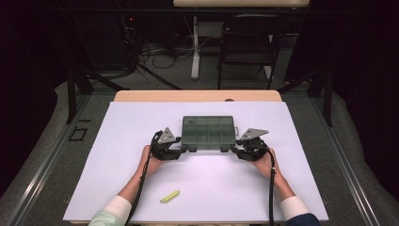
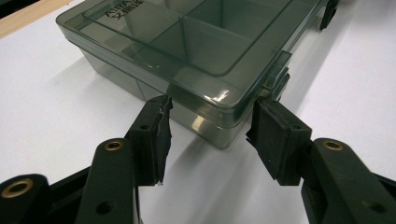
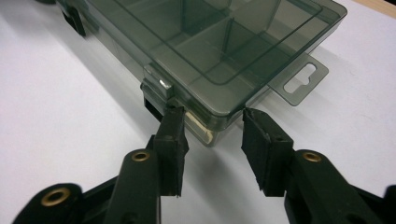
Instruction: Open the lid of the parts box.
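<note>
Lying near the table edge, a yellow-green marker (image 1: 170, 196), high view alone.

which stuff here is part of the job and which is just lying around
In the job:
- smoky grey clear plastic compartment box, lid down
- left gripper, at its near left corner
- right gripper, at its near right corner

Lying about:
- small yellow-green stick on the white table
- black folding chair behind
</note>
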`<move>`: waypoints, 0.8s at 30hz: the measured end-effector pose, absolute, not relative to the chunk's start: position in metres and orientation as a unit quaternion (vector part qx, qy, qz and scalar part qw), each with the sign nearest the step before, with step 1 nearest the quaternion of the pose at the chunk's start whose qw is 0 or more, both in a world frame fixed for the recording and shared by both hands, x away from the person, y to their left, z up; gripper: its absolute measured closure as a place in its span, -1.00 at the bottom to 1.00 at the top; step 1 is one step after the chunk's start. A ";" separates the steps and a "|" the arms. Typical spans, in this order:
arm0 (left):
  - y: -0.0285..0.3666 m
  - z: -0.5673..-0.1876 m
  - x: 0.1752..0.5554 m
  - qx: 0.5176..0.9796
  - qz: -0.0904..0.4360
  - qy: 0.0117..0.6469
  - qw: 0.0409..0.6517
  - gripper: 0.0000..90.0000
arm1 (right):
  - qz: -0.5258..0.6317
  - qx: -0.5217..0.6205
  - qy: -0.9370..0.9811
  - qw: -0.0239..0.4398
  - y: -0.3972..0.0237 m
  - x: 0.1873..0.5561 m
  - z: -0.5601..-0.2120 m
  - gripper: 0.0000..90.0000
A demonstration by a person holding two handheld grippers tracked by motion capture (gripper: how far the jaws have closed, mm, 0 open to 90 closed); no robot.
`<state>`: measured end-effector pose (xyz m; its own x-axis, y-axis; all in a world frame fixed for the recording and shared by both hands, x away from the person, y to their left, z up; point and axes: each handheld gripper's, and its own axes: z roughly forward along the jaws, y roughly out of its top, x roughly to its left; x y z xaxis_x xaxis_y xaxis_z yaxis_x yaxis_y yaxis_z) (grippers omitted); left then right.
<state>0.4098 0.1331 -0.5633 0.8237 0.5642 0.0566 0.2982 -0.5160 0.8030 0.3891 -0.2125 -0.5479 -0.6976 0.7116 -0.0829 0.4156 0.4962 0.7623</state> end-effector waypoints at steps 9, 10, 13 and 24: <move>0.132 -0.563 0.410 0.852 0.149 0.260 0.429 -0.06 | 0.400 0.345 0.828 0.187 -0.215 0.393 -0.548 0.18; 0.133 -0.562 0.410 0.849 0.148 0.260 0.435 -0.04 | 0.398 0.344 0.830 0.186 -0.215 0.394 -0.548 0.19; 0.134 -0.561 0.410 0.848 0.153 0.259 0.436 0.00 | 0.394 0.344 0.832 0.185 -0.215 0.393 -0.549 0.20; 0.134 -0.563 0.411 0.849 0.150 0.264 0.433 0.08 | 0.380 0.341 0.838 0.195 -0.211 0.391 -0.549 0.24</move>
